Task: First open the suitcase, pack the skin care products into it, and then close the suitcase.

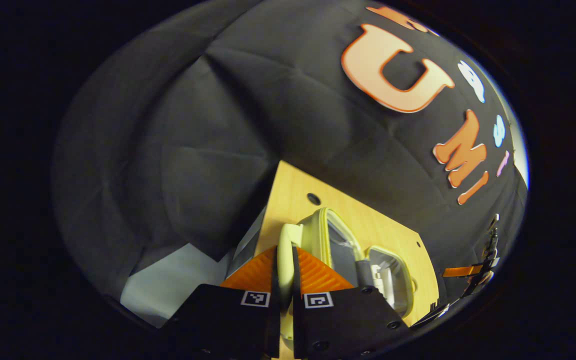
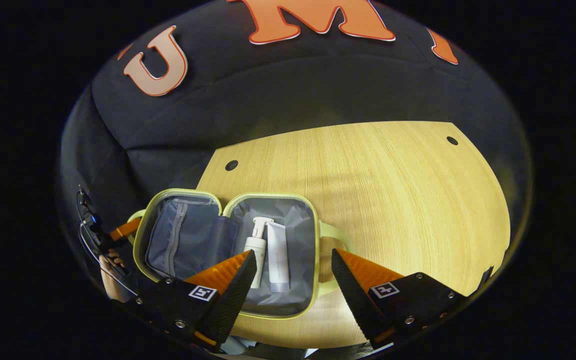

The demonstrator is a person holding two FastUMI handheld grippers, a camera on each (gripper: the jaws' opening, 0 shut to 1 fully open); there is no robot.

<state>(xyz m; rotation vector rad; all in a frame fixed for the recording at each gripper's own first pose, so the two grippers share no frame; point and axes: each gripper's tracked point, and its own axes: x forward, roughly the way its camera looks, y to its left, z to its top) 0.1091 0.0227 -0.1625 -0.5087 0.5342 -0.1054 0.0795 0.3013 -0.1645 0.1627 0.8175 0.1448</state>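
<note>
In the right gripper view, the right gripper [image 2: 293, 275] is seen with its fingers spread wide, holding nothing, above the near edge of the open case [image 2: 313, 250]. The case is laid flat on the table [image 2: 393, 190], both halves up. In its right half a pump bottle [image 2: 256, 250] and a tube [image 2: 277, 255] are laid side by side, touching. In the left gripper view, the left gripper [image 1: 285, 272] is clenched on the case's handle [image 1: 284, 255]. Beyond it the case is seen edge-on.
</note>
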